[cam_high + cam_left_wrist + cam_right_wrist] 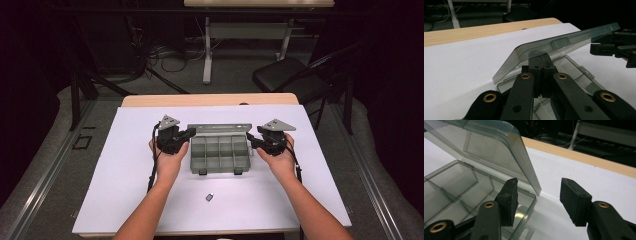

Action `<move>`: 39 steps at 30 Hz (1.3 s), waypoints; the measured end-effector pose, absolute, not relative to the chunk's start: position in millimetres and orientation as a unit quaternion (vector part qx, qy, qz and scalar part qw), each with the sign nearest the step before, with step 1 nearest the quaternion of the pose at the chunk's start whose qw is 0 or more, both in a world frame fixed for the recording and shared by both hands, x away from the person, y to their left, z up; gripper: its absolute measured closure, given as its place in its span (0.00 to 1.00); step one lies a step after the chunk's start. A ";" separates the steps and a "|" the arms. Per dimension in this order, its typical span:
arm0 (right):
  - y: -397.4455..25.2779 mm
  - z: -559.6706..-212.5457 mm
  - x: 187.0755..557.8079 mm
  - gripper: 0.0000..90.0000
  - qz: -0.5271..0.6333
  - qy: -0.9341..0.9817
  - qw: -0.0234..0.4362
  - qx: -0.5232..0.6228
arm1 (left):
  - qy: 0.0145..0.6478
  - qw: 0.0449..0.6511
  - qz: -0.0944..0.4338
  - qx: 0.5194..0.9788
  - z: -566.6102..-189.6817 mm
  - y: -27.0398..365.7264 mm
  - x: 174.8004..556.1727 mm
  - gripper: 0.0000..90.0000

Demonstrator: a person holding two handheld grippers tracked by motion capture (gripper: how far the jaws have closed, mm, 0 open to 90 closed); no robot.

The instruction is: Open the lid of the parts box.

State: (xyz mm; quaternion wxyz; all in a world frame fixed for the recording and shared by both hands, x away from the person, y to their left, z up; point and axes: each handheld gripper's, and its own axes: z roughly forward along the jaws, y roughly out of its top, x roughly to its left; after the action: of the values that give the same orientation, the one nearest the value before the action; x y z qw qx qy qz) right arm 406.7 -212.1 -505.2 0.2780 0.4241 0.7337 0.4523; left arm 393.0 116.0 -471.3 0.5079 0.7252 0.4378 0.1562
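Smoky translucent plastic makes up the compartment box (220, 152), a shallow grey organiser divided into small cells, which sits near the middle of the white sheet (125, 165) covering the wooden table (210, 99). Its hinged clear grey lid (220, 128) stands part-raised along the box's 12 o'clock edge, and two latches hang at the 6 o'clock edge.

The left gripper (187, 134), a black two-jaw tool held in the person's left hand (167, 159), sits at 9 o'clock of the box. In the left gripper view its jaws are pressed together with no gap between them, their tips right under the lid's (554, 47) side edge; whether they pinch any of the plastic cannot be told from here.

The right gripper (252, 141), in the right hand (280, 159), sits at 3 o'clock of the box. In the right gripper view its jaws stand wide apart and hold nothing: one black pad (509, 197) hangs over the box's corner cell (521, 215), inside the wall, while the other pad (574, 202) is outside over the white sheet, so the box wall lies between them, untouched as far as can be seen. The raised lid (491, 147) leans above them.

A small dark rectangular object (209, 197) lies alone on the sheet at 6 o'clock of the box, well apart from it.
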 end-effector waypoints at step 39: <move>-193.0 -540.9 427.2 0.93 0.432 0.734 0.318 0.416 | 0.436 0.501 0.158 0.731 -473.8 114.8 393.4 0.99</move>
State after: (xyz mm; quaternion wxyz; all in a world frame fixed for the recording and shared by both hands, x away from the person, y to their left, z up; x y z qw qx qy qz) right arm 427.2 -193.0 -540.9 0.3183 0.4161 0.7343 0.4317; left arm 393.4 114.8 -473.8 0.5011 0.7305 0.4363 0.1576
